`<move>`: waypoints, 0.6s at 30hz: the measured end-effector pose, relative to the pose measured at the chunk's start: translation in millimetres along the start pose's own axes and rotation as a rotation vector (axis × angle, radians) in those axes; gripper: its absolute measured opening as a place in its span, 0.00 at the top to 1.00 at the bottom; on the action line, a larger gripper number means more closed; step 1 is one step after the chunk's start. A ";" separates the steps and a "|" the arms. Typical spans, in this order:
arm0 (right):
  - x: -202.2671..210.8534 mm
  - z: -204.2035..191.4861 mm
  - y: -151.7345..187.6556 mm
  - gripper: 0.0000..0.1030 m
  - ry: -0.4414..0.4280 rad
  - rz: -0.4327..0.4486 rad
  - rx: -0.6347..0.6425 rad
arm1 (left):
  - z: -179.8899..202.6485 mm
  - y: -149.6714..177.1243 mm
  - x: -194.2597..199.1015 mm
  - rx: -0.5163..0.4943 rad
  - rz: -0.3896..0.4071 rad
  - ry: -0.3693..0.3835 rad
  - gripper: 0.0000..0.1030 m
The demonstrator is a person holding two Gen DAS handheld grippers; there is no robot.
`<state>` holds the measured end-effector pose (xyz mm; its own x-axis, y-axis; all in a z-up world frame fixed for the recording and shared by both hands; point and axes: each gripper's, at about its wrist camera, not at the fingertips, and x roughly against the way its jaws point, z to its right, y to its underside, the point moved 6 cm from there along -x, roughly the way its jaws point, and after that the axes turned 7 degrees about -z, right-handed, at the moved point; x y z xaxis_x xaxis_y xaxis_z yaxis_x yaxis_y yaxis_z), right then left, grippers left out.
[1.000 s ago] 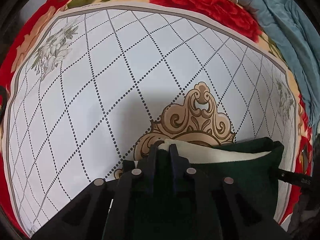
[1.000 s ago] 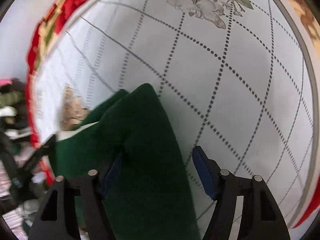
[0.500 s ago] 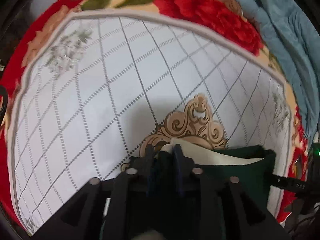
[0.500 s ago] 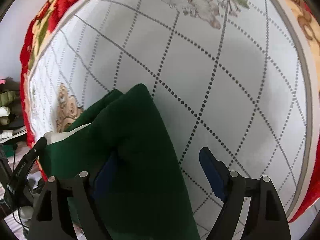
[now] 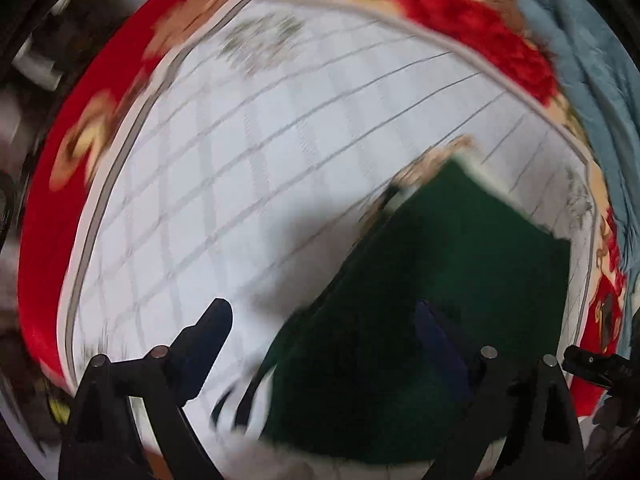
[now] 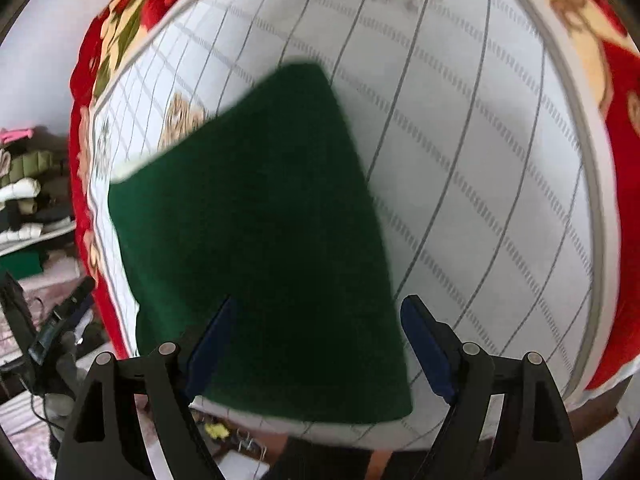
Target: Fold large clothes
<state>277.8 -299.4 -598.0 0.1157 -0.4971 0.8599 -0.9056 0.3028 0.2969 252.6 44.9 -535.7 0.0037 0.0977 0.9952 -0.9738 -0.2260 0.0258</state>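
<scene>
A folded dark green garment (image 5: 432, 288) with a cream lining edge lies flat on the white diamond-patterned bedspread (image 5: 256, 184). It also shows in the right wrist view (image 6: 256, 232). My left gripper (image 5: 324, 332) is open and empty, its right finger over the garment's left part, its left finger over the bedspread. My right gripper (image 6: 316, 332) is open and empty, hovering over the garment's near edge. Both views are motion-blurred.
The bedspread has a red floral border (image 5: 472, 28). A blue-grey blanket (image 5: 592, 92) lies bunched at the far right. Stacked clothes (image 6: 28, 200) sit beyond the bed's left edge in the right wrist view. The bed's near edge (image 6: 360, 436) is just below the garment.
My left gripper has let go of the green garment and opened wide, pulling back to the left. The right gripper, open throughout, has drawn back. The garment now lies flat.
</scene>
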 end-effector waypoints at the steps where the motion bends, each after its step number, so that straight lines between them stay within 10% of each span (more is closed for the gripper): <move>1: -4.6 0.1 5.0 0.17 -0.004 -0.016 -0.002 | -10.0 8.6 -0.4 0.031 -0.013 0.004 0.09; 12: -29.5 7.9 16.4 0.17 0.030 -0.060 -0.021 | -38.5 87.5 -82.0 0.362 -0.316 0.352 0.11; 13: -32.3 9.5 16.7 0.17 0.030 -0.066 -0.029 | -39.9 86.0 -82.4 0.392 -0.284 0.346 0.18; 15: -36.6 13.1 16.0 0.17 0.011 -0.072 -0.051 | -46.5 82.0 -80.0 0.453 -0.203 0.328 0.64; 18: -41.2 18.2 18.1 0.17 -0.004 -0.063 -0.071 | -47.8 84.6 -79.1 0.477 -0.175 0.340 0.75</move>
<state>249.2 -288.2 -635.6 0.1695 -0.5201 0.8371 -0.8656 0.3275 0.3787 159.0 64.4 -616.7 0.0052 0.4586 0.8886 -0.7559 -0.5800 0.3037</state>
